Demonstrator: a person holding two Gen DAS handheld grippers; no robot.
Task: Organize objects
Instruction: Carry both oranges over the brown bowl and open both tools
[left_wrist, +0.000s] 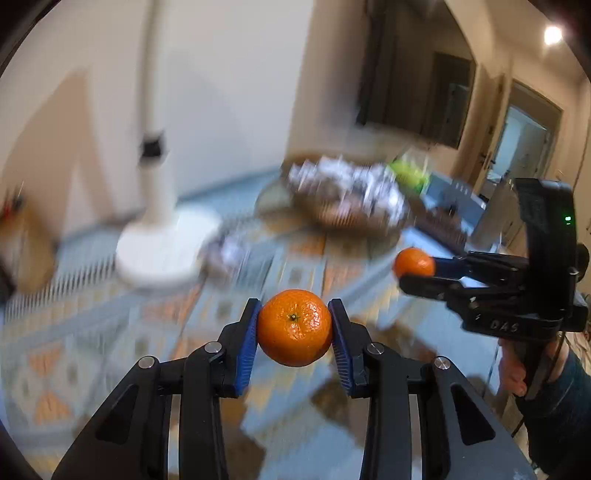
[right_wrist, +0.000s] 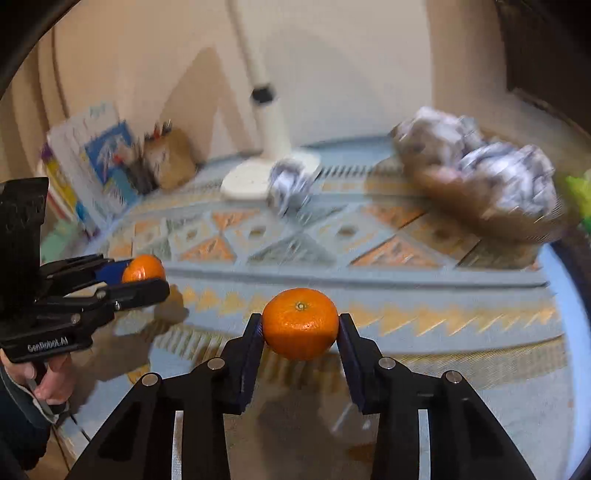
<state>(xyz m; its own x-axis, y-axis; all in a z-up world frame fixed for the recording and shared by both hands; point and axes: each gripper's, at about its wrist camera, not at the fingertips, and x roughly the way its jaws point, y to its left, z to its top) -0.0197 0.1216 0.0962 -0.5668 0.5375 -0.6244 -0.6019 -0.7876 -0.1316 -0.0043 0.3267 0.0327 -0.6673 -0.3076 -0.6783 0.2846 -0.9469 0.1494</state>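
Observation:
My left gripper (left_wrist: 294, 325) is shut on an orange mandarin (left_wrist: 294, 332), held above the patterned tablecloth (left_wrist: 110, 332). My right gripper (right_wrist: 301, 326) is shut on a second mandarin (right_wrist: 300, 325), also held above the cloth. In the left wrist view the right gripper (left_wrist: 410, 273) shows at the right with its mandarin (left_wrist: 413, 262). In the right wrist view the left gripper (right_wrist: 147, 277) shows at the left with its mandarin (right_wrist: 143, 267). A wicker basket (right_wrist: 491, 206) holding crumpled foil-like balls (right_wrist: 509, 166) stands at the back right; it also shows in the left wrist view (left_wrist: 347, 214). Both views are motion-blurred.
A white lamp base (right_wrist: 255, 177) and pole stand at the back by the wall, with a crumpled foil ball (right_wrist: 291, 184) beside it. Books and a pen holder (right_wrist: 107, 166) stand at the back left. A green object (right_wrist: 578, 195) lies past the basket.

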